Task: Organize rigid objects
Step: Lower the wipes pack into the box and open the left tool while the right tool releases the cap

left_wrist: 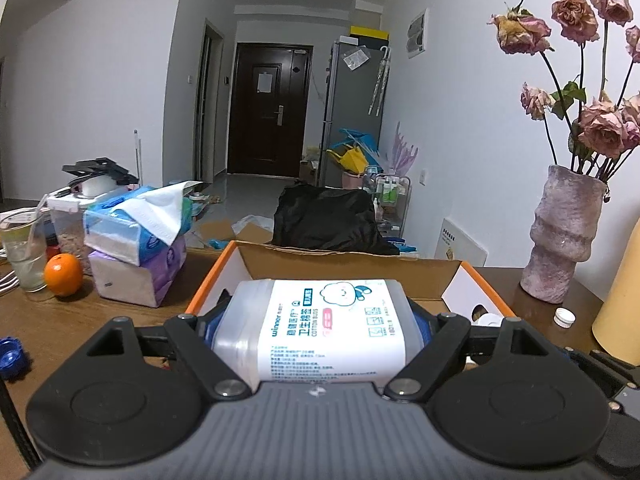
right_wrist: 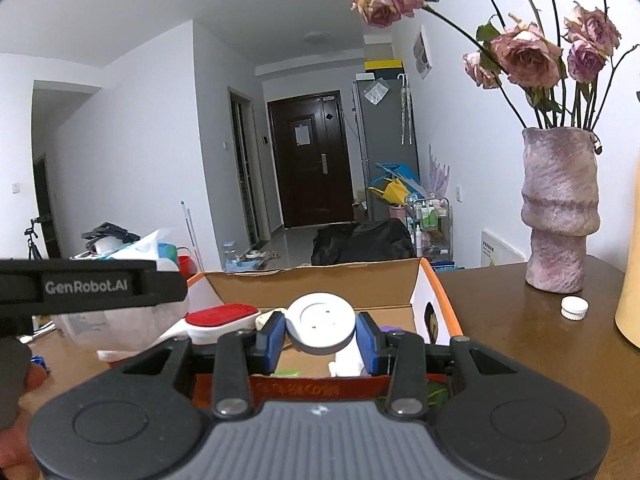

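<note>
Clamping a clear tub of cotton swabs (left_wrist: 320,328) sideways between its blue pads, the left gripper (left_wrist: 316,320) stood fairly wide, and the tub's white label read "winner" and "COTTON BUDS" beside blue Chinese characters and a cartoon face. Just ahead of that gripper lay an open cardboard box (left_wrist: 344,268) with orange edges. The right gripper (right_wrist: 322,334) was narrow, its blue pads pressed on the edge of a round white disc (right_wrist: 321,322) held over the same box (right_wrist: 320,284), where a white block with a red top (right_wrist: 222,318) lay to its left. The left tool's black side crossed the right view at left, printed "GenRobot.AI". To the left of the left gripper, on the brown wooden table (left_wrist: 80,320), sat stacked tissue packs (left_wrist: 136,248), an orange (left_wrist: 63,274), a glass (left_wrist: 24,256) and a blue cap (left_wrist: 12,356). To its right stood a rough pink vase (left_wrist: 564,236) of dried roses (left_wrist: 600,120), with a white cap (left_wrist: 564,317) near its foot. Beyond the table, a white-walled hallway ran past a grey fridge (left_wrist: 352,112) to a dark door (left_wrist: 268,108) bearing a paper notice, unreadable.
</note>
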`<state>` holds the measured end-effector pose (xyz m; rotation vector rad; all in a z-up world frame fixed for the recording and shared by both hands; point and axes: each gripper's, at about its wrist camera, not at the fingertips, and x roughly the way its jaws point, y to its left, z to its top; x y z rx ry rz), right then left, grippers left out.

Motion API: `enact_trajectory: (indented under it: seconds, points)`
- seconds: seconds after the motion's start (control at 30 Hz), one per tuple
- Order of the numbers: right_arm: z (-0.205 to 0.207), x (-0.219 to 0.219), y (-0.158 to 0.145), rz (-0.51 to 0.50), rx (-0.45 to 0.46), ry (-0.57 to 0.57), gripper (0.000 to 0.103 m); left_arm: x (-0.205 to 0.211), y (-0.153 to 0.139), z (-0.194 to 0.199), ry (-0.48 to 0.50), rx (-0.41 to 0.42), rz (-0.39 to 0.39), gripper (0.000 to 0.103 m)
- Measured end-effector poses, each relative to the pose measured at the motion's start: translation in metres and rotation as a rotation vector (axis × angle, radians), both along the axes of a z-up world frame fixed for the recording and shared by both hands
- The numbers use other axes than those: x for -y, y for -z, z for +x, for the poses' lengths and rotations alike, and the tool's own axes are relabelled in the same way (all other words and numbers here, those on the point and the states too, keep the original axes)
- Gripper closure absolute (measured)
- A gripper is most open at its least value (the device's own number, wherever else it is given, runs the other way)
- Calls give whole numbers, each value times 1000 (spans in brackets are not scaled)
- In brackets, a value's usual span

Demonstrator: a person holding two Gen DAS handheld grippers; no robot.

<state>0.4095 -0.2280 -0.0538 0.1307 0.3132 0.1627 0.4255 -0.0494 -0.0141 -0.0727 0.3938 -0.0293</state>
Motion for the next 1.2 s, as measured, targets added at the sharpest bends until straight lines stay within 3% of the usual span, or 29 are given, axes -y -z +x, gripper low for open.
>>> enact_trajectory:
  seconds: [0.83, 1.2]
  points:
    - [76, 6, 16, -66, -18, 71, 65, 18, 12, 72, 1, 18, 63, 20]
    - [88, 3, 18, -79, -22, 76, 65, 16, 18, 89, -15, 6, 69, 20]
